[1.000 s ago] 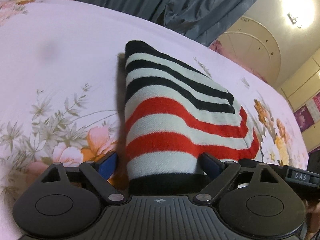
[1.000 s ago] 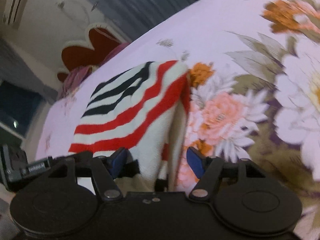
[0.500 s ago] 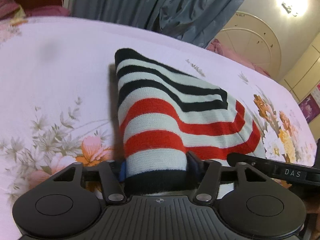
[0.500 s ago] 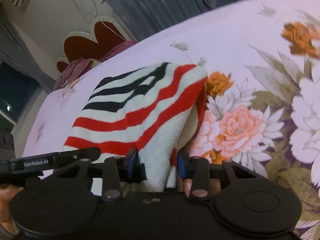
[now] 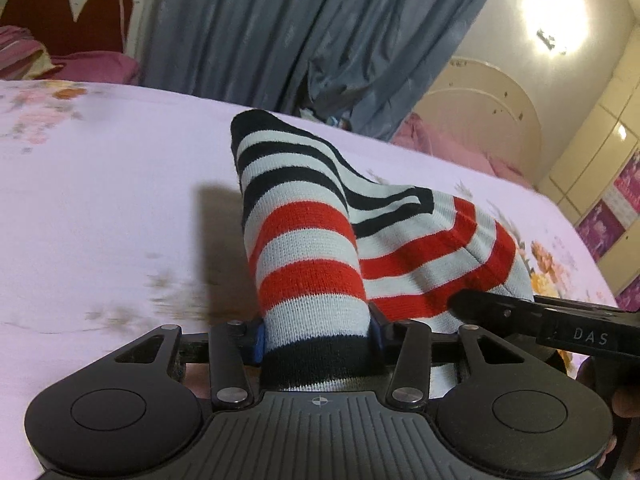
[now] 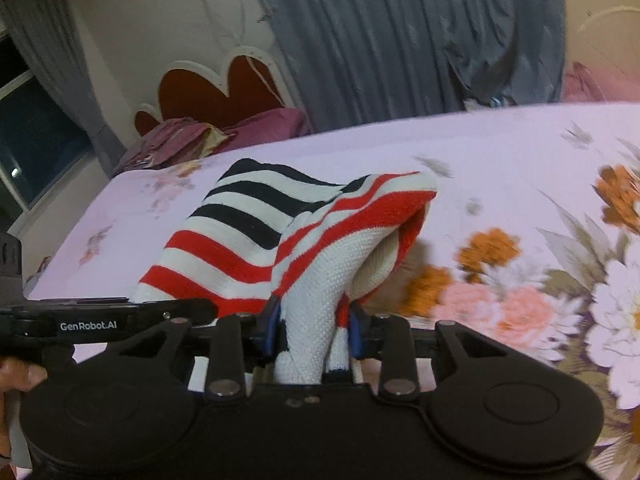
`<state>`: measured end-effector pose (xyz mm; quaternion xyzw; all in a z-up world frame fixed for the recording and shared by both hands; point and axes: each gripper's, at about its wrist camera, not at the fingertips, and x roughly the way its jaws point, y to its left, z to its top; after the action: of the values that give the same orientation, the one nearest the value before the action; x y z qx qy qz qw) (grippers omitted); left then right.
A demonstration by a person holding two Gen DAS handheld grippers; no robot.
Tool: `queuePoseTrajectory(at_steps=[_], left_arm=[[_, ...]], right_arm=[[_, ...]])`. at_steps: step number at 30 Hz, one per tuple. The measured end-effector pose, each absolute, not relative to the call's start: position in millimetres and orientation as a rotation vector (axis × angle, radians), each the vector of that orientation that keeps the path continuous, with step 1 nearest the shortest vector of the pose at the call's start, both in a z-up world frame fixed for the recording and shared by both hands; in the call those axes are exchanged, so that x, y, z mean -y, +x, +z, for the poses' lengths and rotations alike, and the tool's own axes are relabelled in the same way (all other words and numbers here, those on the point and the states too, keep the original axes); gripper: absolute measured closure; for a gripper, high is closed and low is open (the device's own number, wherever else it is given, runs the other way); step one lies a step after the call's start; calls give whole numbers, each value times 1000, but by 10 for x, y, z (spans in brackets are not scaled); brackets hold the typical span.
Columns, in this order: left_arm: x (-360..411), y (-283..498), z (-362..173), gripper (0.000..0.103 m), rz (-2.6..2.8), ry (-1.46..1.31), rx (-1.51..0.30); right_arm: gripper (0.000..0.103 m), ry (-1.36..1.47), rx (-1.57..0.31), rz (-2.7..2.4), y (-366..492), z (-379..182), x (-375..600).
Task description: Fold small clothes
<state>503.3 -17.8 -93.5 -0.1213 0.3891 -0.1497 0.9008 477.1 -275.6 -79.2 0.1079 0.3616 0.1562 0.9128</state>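
My left claw (image 5: 316,334) is clenched on the black-edged hem of the striped knit garment (image 5: 304,248), its blue pads pressed against the cloth on both sides. From that claw the garment rises toward 12 o'clock as a tented ridge of red, white and black bands, lifted off the pink floral bed sheet (image 5: 100,208) and casting a shadow at about 9 o'clock. At 3 o'clock in the left wrist view the fabric drapes across to my other tool, whose black arm marked DAS crosses the lower right.

My right claw (image 6: 312,328) is clenched too, pinching a white bunched fold of the same striped knit garment (image 6: 256,232); part of the cloth curls over, showing its pale inner side at roughly 1 o'clock. The stripes fan away toward 11 o'clock, and the left tool's arm sits at 9 o'clock. The bed sheet (image 6: 520,184) spreads at 3 o'clock with big orange and pink flowers. Behind, grey curtains (image 6: 400,40) hang at 12 o'clock and a red heart-shaped headboard (image 6: 216,92) stands at 11 o'clock
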Motion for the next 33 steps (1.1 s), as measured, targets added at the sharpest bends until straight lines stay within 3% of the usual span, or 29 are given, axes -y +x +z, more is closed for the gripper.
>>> queuePoseTrajectory(at_steps=[16, 19, 25, 29, 31, 33], left_arm=[[-2030, 4847, -1193, 53, -268, -320, -827], [-2112, 4907, -1427, 41, -225, -320, -851], [-2068, 4941, -1647, 49, -279, -376, -864], [-2120, 4986, -1695, 45, -306, -392, -867], [-2140, 4988, -1671, 37, -304, -384, -872], [-2180, 4923, -1581, 36, -290, -373, -862]], right_arm=[[72, 227, -785, 366, 5087, -1071, 831], [72, 204, -832, 301, 5161, -1282, 791], [72, 263, -865, 252, 5167, -1565, 914], [70, 246, -876, 245, 5179, -1548, 877], [60, 258, -879, 231, 5153, -1514, 902], [56, 264, -867, 216, 5103, -1442, 842]])
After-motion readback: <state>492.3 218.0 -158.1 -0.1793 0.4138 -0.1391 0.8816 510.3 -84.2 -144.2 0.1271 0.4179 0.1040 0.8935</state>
